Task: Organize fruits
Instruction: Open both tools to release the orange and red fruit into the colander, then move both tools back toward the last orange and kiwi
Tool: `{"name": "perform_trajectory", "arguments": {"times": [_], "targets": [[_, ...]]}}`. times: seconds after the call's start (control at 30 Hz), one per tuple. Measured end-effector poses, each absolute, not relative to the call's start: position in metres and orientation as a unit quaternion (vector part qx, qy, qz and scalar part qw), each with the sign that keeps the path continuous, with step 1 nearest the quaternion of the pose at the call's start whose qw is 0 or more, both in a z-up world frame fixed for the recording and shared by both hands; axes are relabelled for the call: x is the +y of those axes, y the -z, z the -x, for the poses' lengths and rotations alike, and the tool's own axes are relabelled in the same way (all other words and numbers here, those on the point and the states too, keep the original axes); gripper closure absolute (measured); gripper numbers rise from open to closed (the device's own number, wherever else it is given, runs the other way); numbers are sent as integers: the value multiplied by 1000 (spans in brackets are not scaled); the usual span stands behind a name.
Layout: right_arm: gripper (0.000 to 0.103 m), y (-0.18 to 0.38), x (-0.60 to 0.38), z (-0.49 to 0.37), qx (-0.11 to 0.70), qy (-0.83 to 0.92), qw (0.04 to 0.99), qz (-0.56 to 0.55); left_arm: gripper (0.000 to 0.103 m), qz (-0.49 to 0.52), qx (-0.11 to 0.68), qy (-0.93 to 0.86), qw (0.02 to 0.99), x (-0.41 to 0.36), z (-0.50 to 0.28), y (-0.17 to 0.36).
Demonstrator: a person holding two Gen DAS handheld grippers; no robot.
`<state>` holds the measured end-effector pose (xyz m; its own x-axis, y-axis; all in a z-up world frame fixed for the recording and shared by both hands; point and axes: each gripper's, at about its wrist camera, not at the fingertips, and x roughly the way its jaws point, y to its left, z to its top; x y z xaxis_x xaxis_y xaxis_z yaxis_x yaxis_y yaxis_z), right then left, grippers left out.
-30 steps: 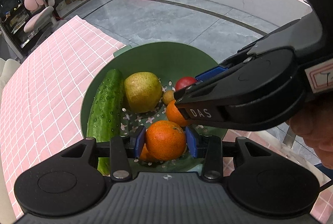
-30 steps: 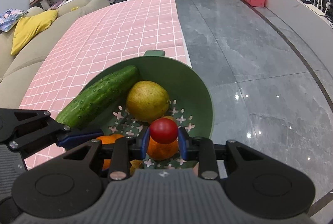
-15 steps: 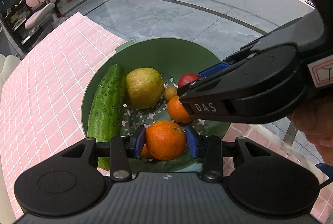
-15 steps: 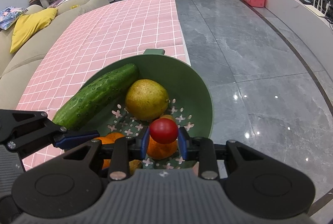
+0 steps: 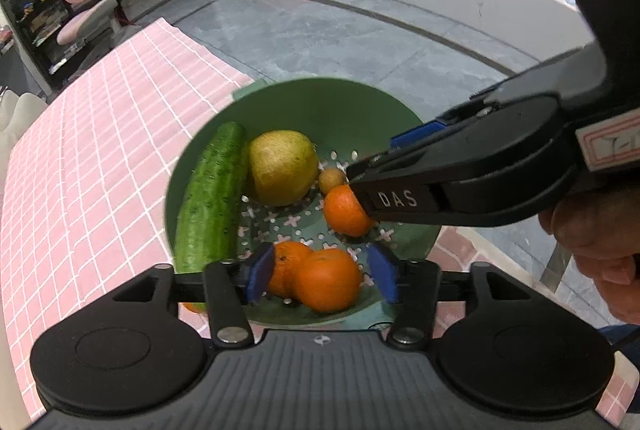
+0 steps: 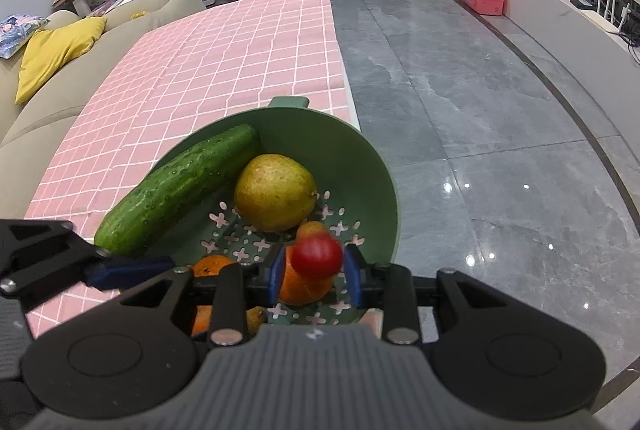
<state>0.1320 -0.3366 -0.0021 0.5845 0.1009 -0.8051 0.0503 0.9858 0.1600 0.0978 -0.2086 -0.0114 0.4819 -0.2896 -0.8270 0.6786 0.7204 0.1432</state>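
Note:
A green colander bowl (image 5: 340,102) (image 6: 360,158) holds a cucumber (image 5: 212,198) (image 6: 180,186), a yellow pear (image 5: 280,166) (image 6: 274,192), a small brown fruit (image 5: 331,179) and several oranges. My left gripper (image 5: 320,276) hangs over the bowl's near side with its jaws opening. An orange (image 5: 328,280) lies between its pads, apart from both. My right gripper (image 6: 314,274) is opening too. A blurred red tomato (image 6: 316,256) sits between its pads, with a gap on the left side, above another orange (image 6: 300,290). In the left wrist view the right gripper's body (image 5: 460,182) hides the tomato.
The bowl stands at the edge of a table with a pink checked cloth (image 6: 220,50); grey floor (image 6: 480,110) lies beyond. A beige sofa with a yellow cushion (image 6: 52,50) runs along the left. A person's hand (image 5: 592,238) holds the right gripper.
The left jaws have spread off the orange, which now rests in the bowl beside another. The right jaws have widened a little and the tomato has sunk slightly.

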Motion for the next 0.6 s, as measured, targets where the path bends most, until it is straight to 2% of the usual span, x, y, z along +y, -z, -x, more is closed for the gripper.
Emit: {"name": "perform_trajectory", "arguments": {"times": [0.6], "targets": [[66,-9,-328,-127,435,-16,898,-70,31,-102,382,279,875,-141,-92,-35]]}}
